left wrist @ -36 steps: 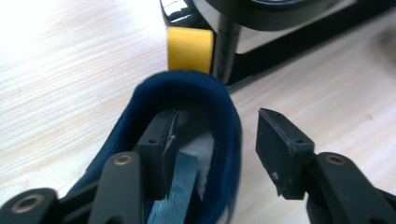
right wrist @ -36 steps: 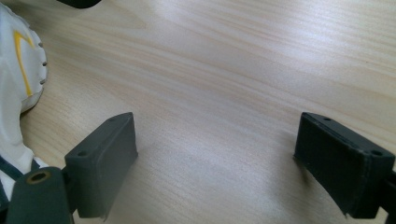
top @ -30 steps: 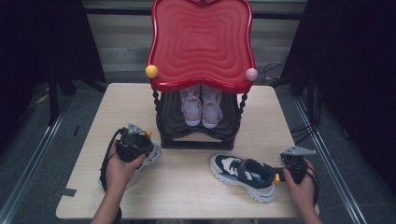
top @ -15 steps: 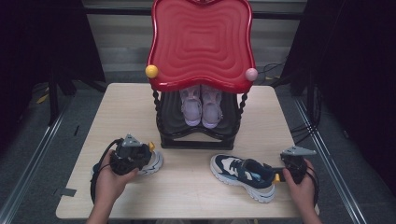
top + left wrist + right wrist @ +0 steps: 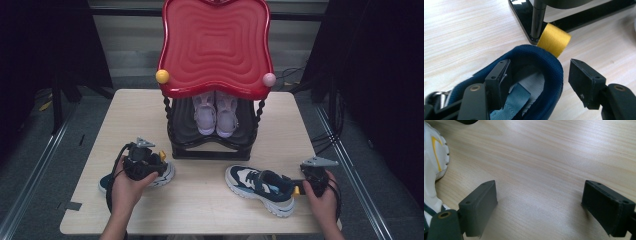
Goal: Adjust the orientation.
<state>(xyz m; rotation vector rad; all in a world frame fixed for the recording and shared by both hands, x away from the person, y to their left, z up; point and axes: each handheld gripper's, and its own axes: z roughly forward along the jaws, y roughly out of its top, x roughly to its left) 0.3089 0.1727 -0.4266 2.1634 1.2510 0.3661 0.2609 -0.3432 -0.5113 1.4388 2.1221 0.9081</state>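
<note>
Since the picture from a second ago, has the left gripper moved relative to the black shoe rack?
Yes. The left gripper has shifted slightly toward the table's near edge, away from the rack. Its jaws, just opening, straddle the navy shoe's heel collar.

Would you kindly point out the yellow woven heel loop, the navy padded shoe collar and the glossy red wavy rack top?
yellow woven heel loop (image 5: 554, 39), left gripper view, its ribbed face.
navy padded shoe collar (image 5: 554, 68), left gripper view, rear rim.
glossy red wavy rack top (image 5: 216, 45), high view, centre of ripples.
</note>
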